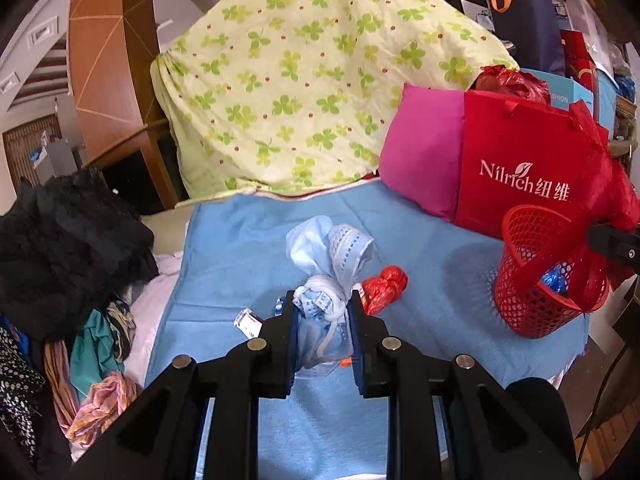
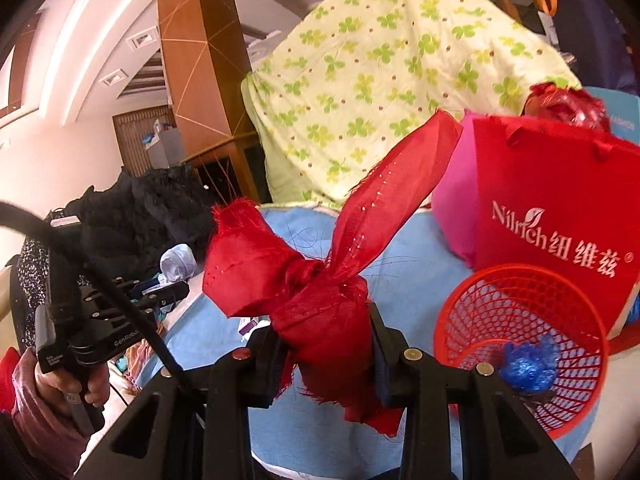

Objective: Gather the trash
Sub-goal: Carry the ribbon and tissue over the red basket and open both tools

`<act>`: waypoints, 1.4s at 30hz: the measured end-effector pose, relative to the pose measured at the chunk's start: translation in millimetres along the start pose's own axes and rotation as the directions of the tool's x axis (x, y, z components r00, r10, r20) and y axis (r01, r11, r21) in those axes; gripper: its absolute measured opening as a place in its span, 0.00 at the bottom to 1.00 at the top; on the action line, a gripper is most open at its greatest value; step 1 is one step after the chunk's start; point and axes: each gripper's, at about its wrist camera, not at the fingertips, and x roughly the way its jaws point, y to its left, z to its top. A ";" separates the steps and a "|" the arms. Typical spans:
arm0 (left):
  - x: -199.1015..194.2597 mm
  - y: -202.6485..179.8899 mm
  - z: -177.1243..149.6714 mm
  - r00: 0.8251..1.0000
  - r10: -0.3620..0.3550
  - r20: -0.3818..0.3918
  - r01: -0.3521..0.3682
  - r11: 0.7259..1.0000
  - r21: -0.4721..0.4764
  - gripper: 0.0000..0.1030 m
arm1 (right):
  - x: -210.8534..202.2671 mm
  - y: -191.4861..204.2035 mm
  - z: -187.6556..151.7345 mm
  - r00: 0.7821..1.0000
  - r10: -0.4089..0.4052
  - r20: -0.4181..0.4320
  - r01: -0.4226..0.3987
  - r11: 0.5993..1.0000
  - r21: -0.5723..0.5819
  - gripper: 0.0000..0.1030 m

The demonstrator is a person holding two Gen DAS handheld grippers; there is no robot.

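**Both hand-held grippers loaded, basket to the right**

Red mesh basket [image 2: 520, 344] just right of right hand-held gripper [image 2: 326, 356], blue crumpled wad [image 2: 528, 364] inside. Right clamps knotted red cloth [image 2: 320, 292]. Left hand-held gripper [image 1: 322, 332] clamps pale blue mask bundle [image 1: 324, 280]. Only left cam shows red wrapper [image 1: 384, 286] on blue blanket [image 1: 240, 248], just right-fwd of left gripper.

basket [image 1: 536, 280] rim behind red cloth [image 1: 592, 216]

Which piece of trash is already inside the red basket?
The shiny blue crumpled wad, lying at the bottom of the red mesh basket. The knotted red cloth and the knotted face mask bundle are each gripped outside it.
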 end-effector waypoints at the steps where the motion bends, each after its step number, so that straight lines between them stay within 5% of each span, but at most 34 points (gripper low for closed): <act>1: -2.3 -1.9 1.8 1.000 0.001 0.005 -0.001 1.000 0.003 0.23 | -6.0 -0.9 0.5 1.000 -0.005 0.008 0.005 1.000 -0.006 0.37; 42: 0.1 -101.8 37.9 0.996 -0.085 0.030 0.080 0.989 0.126 0.23 | -56.0 -59.4 -5.2 0.991 -0.089 0.097 0.082 0.994 0.074 0.37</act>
